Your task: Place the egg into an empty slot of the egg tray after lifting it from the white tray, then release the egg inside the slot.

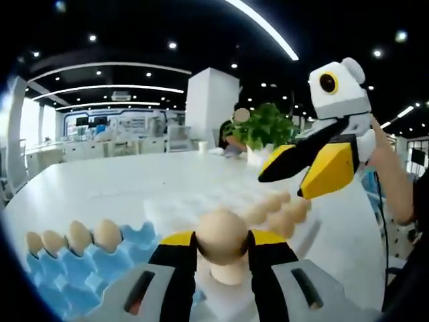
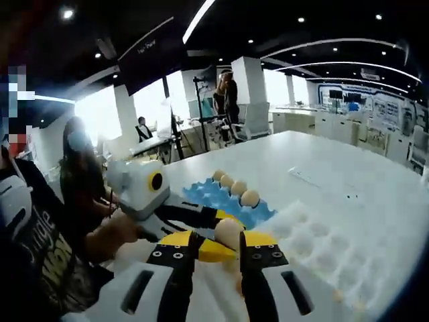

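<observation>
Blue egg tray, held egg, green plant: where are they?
blue egg tray (image 1: 137, 236): left gripper view, bare blue cups.
held egg (image 1: 220, 237): left gripper view, front of shell between the tool's jaws.
green plant (image 1: 265, 127): left gripper view, leaves.

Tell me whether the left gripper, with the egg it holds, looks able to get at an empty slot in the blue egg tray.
Probably yes. The left gripper is shut on an egg, and the blue egg tray lies just beside it with bare slots near its edge. The right gripper hangs raised to the other side, out of the way.
</observation>
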A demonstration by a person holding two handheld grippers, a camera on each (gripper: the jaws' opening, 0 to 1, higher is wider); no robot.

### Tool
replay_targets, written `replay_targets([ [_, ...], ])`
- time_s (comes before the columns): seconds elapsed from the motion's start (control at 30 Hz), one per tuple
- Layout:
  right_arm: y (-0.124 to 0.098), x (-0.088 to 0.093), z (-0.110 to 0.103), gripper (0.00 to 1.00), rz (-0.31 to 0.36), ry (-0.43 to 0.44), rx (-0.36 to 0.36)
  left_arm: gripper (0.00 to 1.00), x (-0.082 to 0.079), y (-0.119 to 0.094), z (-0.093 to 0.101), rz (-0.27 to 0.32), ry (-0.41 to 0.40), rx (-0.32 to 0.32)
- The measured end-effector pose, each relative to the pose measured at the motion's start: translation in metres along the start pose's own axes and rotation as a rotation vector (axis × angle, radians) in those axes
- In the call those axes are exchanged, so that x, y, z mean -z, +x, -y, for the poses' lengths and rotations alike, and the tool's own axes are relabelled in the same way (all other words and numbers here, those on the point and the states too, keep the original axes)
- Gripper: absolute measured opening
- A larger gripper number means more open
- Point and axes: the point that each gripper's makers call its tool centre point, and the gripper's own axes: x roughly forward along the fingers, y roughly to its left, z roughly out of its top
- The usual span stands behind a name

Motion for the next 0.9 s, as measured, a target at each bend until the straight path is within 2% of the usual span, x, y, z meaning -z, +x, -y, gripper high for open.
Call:
replay_targets([
  [0.07,-0.009,0.009,-0.001,0.28,0.033,0.018,0.032,0.3,0.0,0.002,-0.004,-0.001,-0.007,-0.004],
  [0.13,-0.009,0.024,-0.016,0.28,0.035,0.044,0.029,0.3,-0.002,0.005,-0.008,0.002,-0.015,-0.005],
  [0.23,-0.007,0.034,-0.022,0.3,0.035,0.054,0.049,0.3,-0.004,0.008,-0.01,0.001,-0.015,-0.009],
  [0.3,-0.007,0.039,-0.022,0.35,0.032,0.006,0.11,0.3,-0.008,0.01,-0.013,0.003,-0.017,-0.013],
  [0.37,-0.005,0.042,-0.024,0.47,0.018,-0.063,0.154,0.3,-0.011,0.013,-0.017,-0.001,-0.017,-0.021],
  [0.4,-0.003,0.045,-0.027,0.48,0.001,-0.097,0.168,0.3,-0.014,0.014,-0.018,-0.001,-0.013,-0.025],
  [0.43,-0.002,0.045,-0.028,0.48,0.0,-0.086,0.181,0.3,-0.017,0.015,-0.02,0.001,-0.004,-0.029],
  [0.6,0.008,0.046,-0.04,0.48,0.033,-0.062,0.146,0.3,-0.026,0.018,-0.034,0.003,0.006,-0.067],
  [0.9,0.007,0.059,-0.045,0.47,0.04,-0.039,0.12,0.3,-0.018,0.033,-0.069,-0.03,-0.032,-0.152],
])
